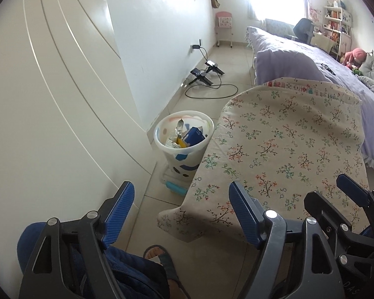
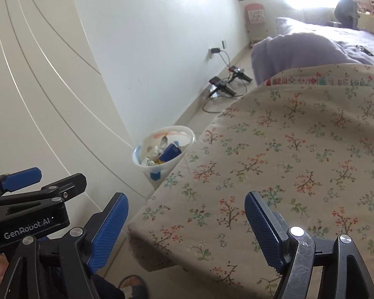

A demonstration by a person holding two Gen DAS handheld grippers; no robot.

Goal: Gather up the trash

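A white waste bin (image 1: 162, 130) stands on the floor between the wardrobe and the table, holding crumpled paper, a blue box and a yellow piece. The right wrist view shows the same bin (image 2: 190, 134) past the table's corner. My left gripper (image 1: 181, 187) is open and empty, hovering above the floor and the table's near corner, short of the bin. My right gripper (image 2: 185, 199) is also open and empty, over the near edge of the table (image 2: 286, 149). No loose trash shows on the floral cloth (image 1: 286, 137).
White wardrobe doors (image 1: 49, 87) fill the left. Black cables and two small devices (image 1: 207, 73) lie on the floor by the wall. A bed with a purple cover (image 1: 311, 59) lies beyond the table. A person's sandalled foot (image 1: 159, 254) is below.
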